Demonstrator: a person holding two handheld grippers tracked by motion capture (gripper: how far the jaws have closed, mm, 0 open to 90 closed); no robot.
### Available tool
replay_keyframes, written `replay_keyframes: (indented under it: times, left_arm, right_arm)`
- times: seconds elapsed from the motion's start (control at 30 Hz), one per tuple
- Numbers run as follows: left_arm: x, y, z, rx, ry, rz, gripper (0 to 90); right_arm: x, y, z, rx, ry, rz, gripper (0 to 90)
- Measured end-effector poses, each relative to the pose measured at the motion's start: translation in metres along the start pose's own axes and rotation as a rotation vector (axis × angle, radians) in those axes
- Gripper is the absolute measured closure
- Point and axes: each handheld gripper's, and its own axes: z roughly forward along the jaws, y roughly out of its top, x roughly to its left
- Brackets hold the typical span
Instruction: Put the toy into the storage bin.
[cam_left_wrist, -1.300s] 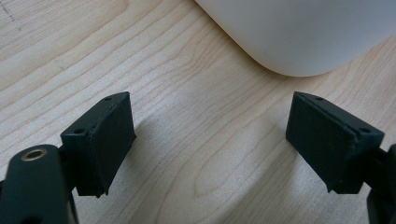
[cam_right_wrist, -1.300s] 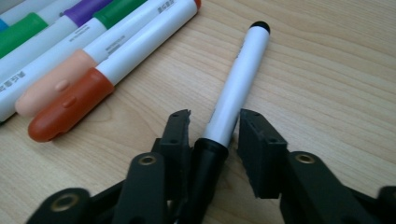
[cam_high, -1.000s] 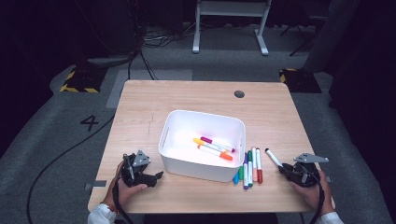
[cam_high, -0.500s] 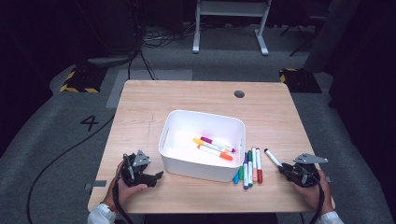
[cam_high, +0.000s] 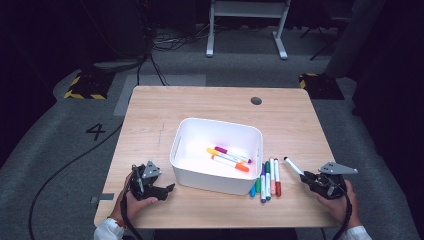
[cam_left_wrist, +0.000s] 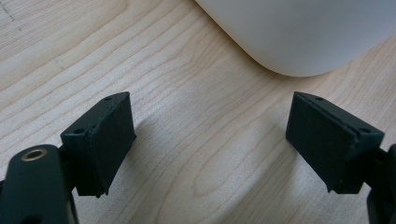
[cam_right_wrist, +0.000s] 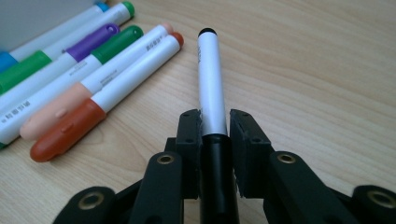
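My right gripper (cam_right_wrist: 215, 128) is shut on a black-capped white marker (cam_right_wrist: 211, 84), which points away from me just above the wood; in the high view this marker (cam_high: 293, 165) sticks out to the upper left of the right gripper (cam_high: 307, 177). Several markers (cam_high: 266, 181) lie in a row beside the white bin (cam_high: 218, 154), seen close in the right gripper view as brown (cam_right_wrist: 93, 112), peach, green and purple ones. Three markers (cam_high: 229, 158) lie inside the bin. My left gripper (cam_high: 167, 189) rests open near the bin's front left corner (cam_left_wrist: 299, 42), its jaws wide apart over bare wood.
The wooden table (cam_high: 210, 105) has a dark round grommet (cam_high: 256, 100) at the back right. Cables and a white metal stand sit on the floor beyond it.
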Motion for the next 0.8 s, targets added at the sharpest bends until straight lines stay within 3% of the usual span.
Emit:
replay_keyframes:
  times: [0.07,0.43,0.8]
  left_arm:
    - [0.000,0.000,0.000,0.000,0.000,0.000,15.5]
    - [0.000,0.000,0.000,0.000,0.000,0.000,15.5]
    - [0.000,0.000,0.000,0.000,0.000,0.000,15.5]
  right_arm:
    - [-0.001,0.003,-0.004,-0.021,0.003,0.008,74.8]
    - [0.001,0.028,-0.025,-0.099,0.014,-0.041,74.8]
    - [0.012,0.081,-0.050,-0.199,0.066,-0.101,74.8]
